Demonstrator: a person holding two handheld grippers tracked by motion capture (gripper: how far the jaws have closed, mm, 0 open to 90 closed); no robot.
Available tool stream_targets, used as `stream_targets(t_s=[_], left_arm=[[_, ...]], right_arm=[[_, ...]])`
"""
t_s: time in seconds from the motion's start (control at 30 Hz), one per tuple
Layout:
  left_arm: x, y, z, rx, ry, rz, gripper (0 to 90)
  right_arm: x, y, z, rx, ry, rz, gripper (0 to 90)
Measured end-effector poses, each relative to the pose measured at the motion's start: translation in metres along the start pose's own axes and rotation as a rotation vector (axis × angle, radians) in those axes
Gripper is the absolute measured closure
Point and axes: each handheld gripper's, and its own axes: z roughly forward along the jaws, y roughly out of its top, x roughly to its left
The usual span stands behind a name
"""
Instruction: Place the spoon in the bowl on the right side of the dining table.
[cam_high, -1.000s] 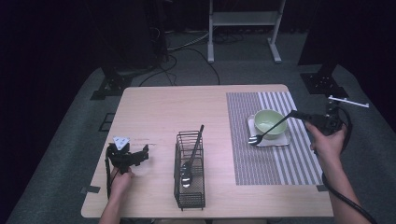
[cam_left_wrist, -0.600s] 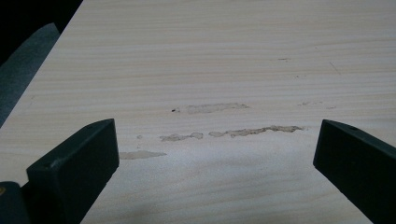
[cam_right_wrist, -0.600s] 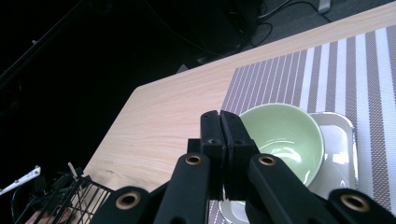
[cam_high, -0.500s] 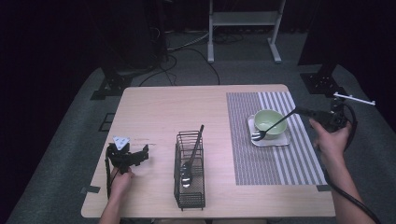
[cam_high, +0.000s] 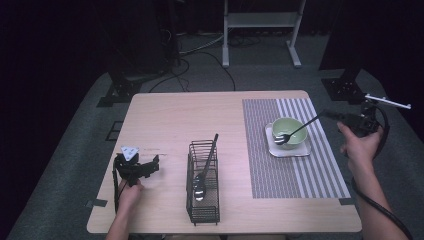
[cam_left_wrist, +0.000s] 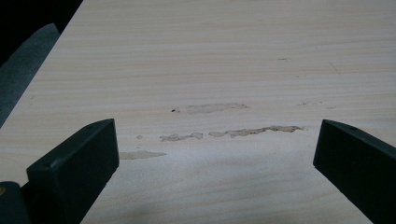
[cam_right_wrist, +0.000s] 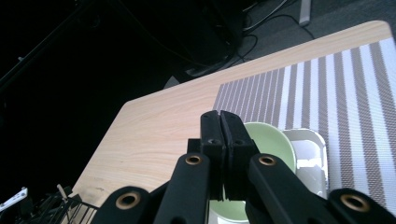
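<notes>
Right gripper (cam_high: 327, 114): fingers pinched together on the handle end of a slim black-handled metal fork (cam_high: 296, 131), held beyond the counter's right edge.
Fork: slants down to the left, tines inside the pale green round bowl (cam_high: 288, 131).
Bowl: sits on a white square plate (cam_high: 291, 149) on the grey-and-white striped woven placemat (cam_high: 295, 170).
Left gripper (cam_high: 150, 165): rests on the light wooden counter (cam_high: 190, 120) near its left front, fingers (cam_left_wrist: 79, 163) spread wide with bare wood between them.
Black wire basket (cam_high: 203, 200): stands mid-counter, a metal spoon (cam_high: 200, 186) leaning inside it.
</notes>
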Motion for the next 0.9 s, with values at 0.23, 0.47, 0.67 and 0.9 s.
stream_targets(t_s=[0.23, 0.47, 0.67, 0.9], left_arm=[[0.000, 0.000, 0.000, 0.001, 0.001, 0.003, 0.0], [0.000, 0.000, 0.000, 0.001, 0.001, 0.003, 0.0], [0.000, 0.000, 0.000, 0.001, 0.001, 0.003, 0.0], [0.000, 0.000, 0.000, 0.001, 0.002, 0.003, 0.0]], right_arm=[[-0.004, 0.006, -0.005, -0.027, -0.024, 0.012, 88.4], [-0.009, 0.010, -0.008, -0.044, -0.048, 0.021, 88.4], [-0.013, 0.012, -0.008, -0.049, -0.070, 0.029, 88.4], [-0.021, 0.012, -0.009, -0.064, -0.084, 0.053, 88.4]])
